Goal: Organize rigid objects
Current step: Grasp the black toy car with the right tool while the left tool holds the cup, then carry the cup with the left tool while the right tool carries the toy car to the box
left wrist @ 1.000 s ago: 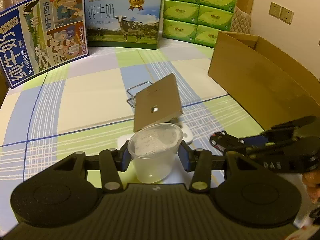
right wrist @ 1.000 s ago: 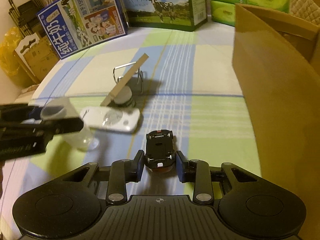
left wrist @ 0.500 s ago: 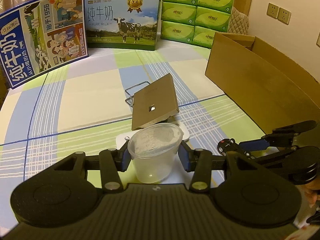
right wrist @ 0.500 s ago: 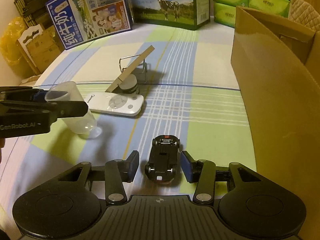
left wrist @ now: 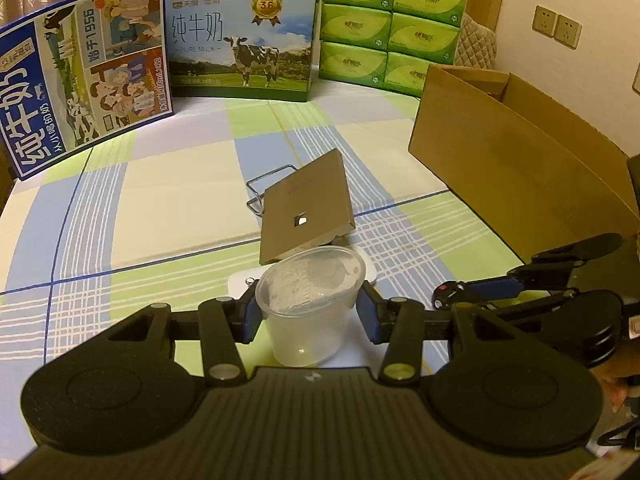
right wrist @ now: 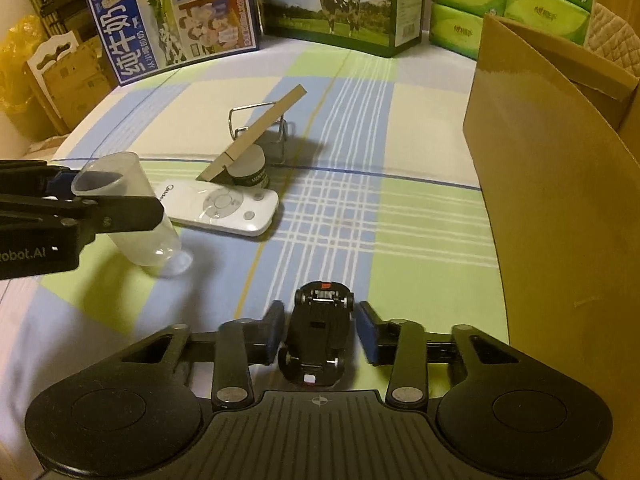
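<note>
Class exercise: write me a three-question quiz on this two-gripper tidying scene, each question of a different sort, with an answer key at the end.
1. True or false: the left gripper grips a clear plastic cup.
2. Multiple choice: the black toy car between the fingers of the right gripper lies A) on its wheels, B) upside down, C) inside the cardboard box.
3. Fill the gap: the white remote control lies on the checked cloth just in front of a small ____ jar under the leaning cardboard sheet.

Key: 1 true; 2 B; 3 white. On question 2, the right fingers stand apart from the car, with gaps showing on both sides.
</note>
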